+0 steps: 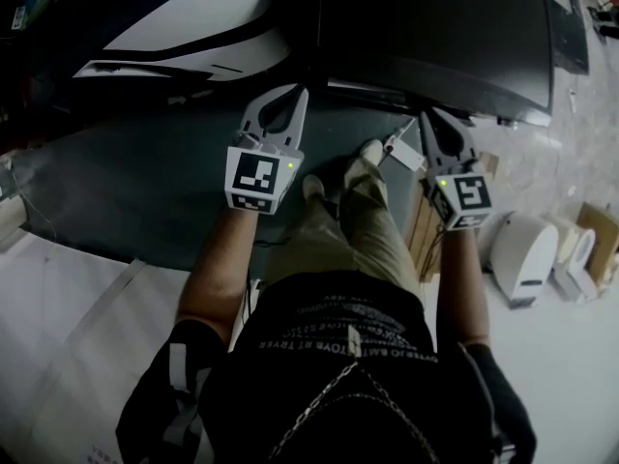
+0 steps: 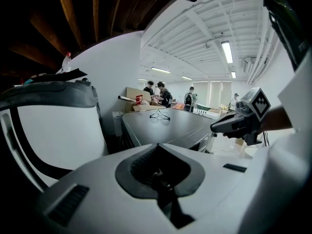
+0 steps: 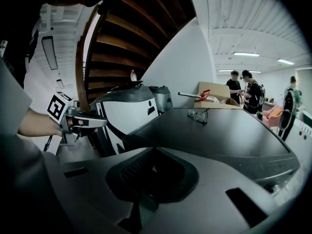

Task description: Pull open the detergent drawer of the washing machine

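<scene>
The fingers of your left gripper (image 1: pixel 296 93) and of your right gripper (image 1: pixel 427 116) are pressed together, with nothing between them. Both tips point toward the front top edge of the dark washing machine (image 1: pixel 435 27), near it. A pair of glasses (image 3: pixel 197 115) lies on its flat top. You cannot make out the detergent drawer. A white machine (image 1: pixel 184 13) stands just beside it, on your left.

Closed hand-held gripper (image 2: pixel 157 173), glasses (image 2: pixel 160 115) beyond
</scene>
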Tool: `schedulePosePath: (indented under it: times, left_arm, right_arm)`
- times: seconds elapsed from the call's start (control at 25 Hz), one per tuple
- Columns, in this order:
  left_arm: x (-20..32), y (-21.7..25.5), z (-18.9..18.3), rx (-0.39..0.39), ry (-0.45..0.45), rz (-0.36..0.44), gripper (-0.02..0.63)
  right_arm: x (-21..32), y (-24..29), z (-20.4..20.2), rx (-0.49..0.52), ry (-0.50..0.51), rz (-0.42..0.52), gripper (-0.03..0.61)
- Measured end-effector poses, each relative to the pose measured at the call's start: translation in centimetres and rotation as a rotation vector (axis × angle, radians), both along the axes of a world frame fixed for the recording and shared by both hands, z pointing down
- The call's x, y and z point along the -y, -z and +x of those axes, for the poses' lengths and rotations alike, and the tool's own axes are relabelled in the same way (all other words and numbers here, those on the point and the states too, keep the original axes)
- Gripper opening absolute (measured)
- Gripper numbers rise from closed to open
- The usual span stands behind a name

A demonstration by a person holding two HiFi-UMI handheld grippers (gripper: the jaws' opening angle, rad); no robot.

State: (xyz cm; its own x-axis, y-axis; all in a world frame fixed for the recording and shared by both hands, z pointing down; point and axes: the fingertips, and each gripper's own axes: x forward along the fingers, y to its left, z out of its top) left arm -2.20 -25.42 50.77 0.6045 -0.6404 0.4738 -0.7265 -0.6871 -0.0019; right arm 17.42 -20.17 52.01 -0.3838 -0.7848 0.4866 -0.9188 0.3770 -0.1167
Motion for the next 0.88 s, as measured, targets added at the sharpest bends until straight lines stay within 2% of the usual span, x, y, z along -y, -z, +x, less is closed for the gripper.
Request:
schedulePosePath:
  times: [0.12, 0.4, 0.48, 0.64, 0.88]
  left_arm:
    - [0.2, -1.8, 0.2, 0.015, -0.013, -0.034, 0.005]
    - [0.3, -5.2, 0.4, 0.040, -0.020, -0.093, 0.009]
    - [0.3, -6.0, 0.5, 0.048, -0.031, -0.103, 0.034]
    - [0.4, -7.3, 1.0, 0.061, -0.053, -0.120, 0.079]
    - [0.5, -8.5, 1.8, 0.032, -0.067, -0.169, 0.128]
  right_arm:
    - [0.0, -2.2, 0.4, -0.035, 0.001, -0.046, 0.003]
    - [-0.1, -4.6, -0.2, -0.033, 0.047, -0.085, 0.005]
    - [0.1, -5.2, -0.2, -0.020, 0.032, -0.080, 0.011]
    - [0.1, -6.9, -0.1, -0.021, 0.040, -0.114, 0.085]
    - [0.6, -7.9, -0.4, -0.014, 0.053, -0.132, 0.106]
